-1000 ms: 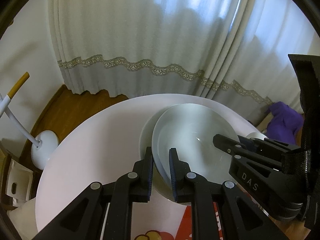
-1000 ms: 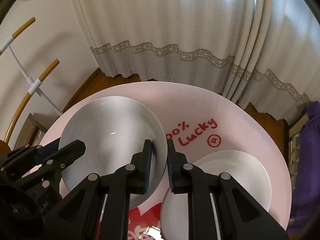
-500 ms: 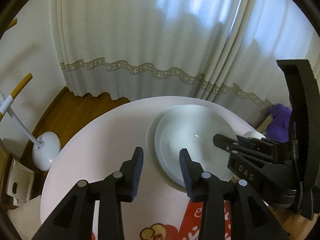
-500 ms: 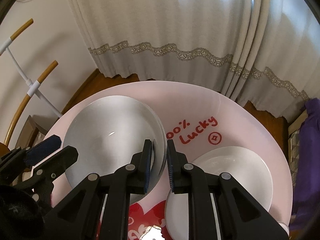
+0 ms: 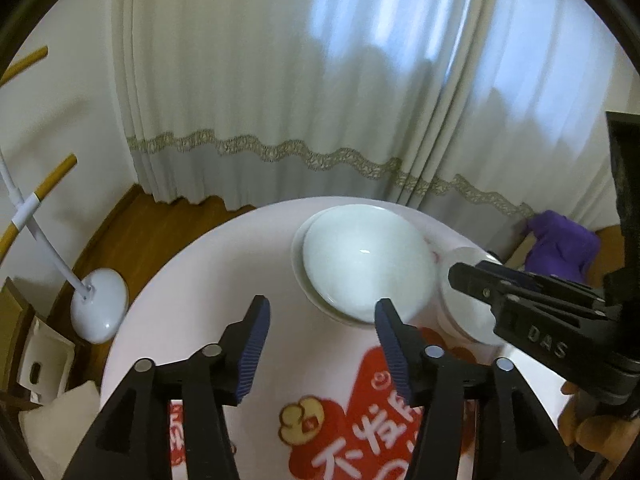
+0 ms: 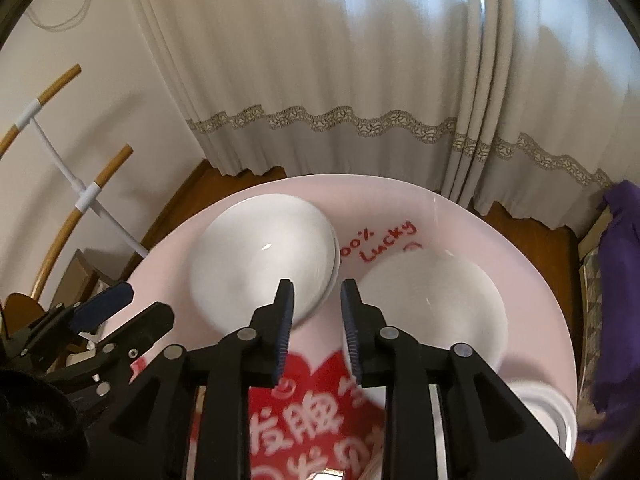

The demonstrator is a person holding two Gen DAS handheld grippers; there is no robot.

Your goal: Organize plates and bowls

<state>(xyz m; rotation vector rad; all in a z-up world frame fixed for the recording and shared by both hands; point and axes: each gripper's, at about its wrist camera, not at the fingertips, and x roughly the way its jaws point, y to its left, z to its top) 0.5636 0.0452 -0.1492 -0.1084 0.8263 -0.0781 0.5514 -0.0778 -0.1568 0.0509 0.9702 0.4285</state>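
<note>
A stack of white plates [image 5: 366, 268] lies on the round pink table [image 5: 224, 264]; it also shows in the right wrist view [image 6: 264, 260]. My left gripper [image 5: 320, 340] is open and empty, just short of the stack's near edge. My right gripper [image 6: 316, 312] is open and empty, at the stack's right rim. A second white plate [image 6: 436, 308] lies to the right of the stack, partly hidden by my right gripper in the left wrist view [image 5: 460, 280].
The table [image 6: 480, 232] carries red print and "100% Lucky" lettering [image 6: 376, 242]. A white bowl [image 6: 548, 412] sits at the table's right edge. A white floor stand [image 5: 98, 304] is left of the table. Curtains [image 5: 320, 100] hang behind. Purple cloth [image 6: 616, 280] lies at the right.
Both grippers have let go of the top plate, which now lies on the stack. Both opened and drew back toward the near side of the table.
</note>
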